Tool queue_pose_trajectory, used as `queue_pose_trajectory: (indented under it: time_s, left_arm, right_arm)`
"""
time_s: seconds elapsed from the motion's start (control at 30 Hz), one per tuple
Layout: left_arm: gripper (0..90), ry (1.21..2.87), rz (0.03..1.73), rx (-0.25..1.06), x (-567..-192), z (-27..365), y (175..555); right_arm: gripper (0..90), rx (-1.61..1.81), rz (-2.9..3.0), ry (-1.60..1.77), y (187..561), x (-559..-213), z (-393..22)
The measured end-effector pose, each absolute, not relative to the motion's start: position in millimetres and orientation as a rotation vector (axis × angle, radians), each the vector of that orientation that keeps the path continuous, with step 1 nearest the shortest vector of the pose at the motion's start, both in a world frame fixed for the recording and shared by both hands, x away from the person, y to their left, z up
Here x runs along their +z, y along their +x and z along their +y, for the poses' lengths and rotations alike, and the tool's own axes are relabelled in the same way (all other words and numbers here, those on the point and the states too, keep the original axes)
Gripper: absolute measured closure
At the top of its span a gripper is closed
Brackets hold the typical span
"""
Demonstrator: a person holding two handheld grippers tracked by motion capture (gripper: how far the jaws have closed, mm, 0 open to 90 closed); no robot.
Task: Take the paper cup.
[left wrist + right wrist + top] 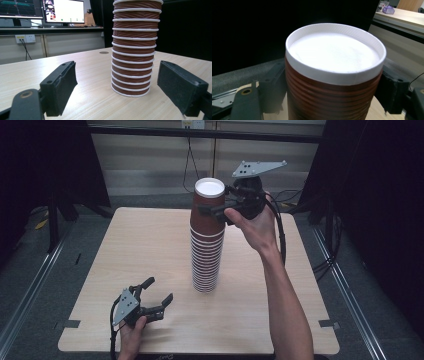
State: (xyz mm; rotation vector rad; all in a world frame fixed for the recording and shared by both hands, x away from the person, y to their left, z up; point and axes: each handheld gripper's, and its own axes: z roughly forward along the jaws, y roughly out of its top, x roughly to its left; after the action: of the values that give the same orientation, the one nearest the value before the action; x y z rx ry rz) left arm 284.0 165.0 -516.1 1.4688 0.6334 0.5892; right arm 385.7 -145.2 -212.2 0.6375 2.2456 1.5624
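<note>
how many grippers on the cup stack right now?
1. The right gripper clasps the top cup of the cup stack, jaws on either side. The left gripper sits open near the table's front left, apart from the stack.

Cup stack (133, 47) top beyond frame

I am viewing a light wooden bench (150, 250) standing on a grey floor (30, 285). Two monitors (63, 11) are glowing on a desk along the far wall, and a white wall socket (25, 38) is sitting below them with a black cable (26, 50) hanging from it. Dark curtains (380, 195) are flanking the bench.
</note>
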Motion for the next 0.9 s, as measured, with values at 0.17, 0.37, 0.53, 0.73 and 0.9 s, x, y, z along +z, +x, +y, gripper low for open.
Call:
queue_pose_trajectory:
  time_s: [0.17,0.37,0.53,0.73,0.9]
  left_arm:
    - [15.6,1.468,0.633,0.588,-516,165,284]
    - [15.6,1.467,0.636,0.588,-516,165,284]
    - [15.6,1.469,0.633,0.588,-516,165,284]
    - [15.6,1.469,0.633,0.588,-516,165,284]
    - [15.6,1.469,0.633,0.588,-516,165,284]
  right_arm:
    - [21.4,1.607,2.214,0.633,383,-206,-149]
    - [21.4,1.653,2.193,0.627,383,-203,-152]
    - [21.5,1.678,2.177,0.62,382,-200,-154]
    - [21.6,1.721,2.141,0.618,380,-197,-157]
    - [21.7,1.766,2.1,0.617,378,-194,-161]
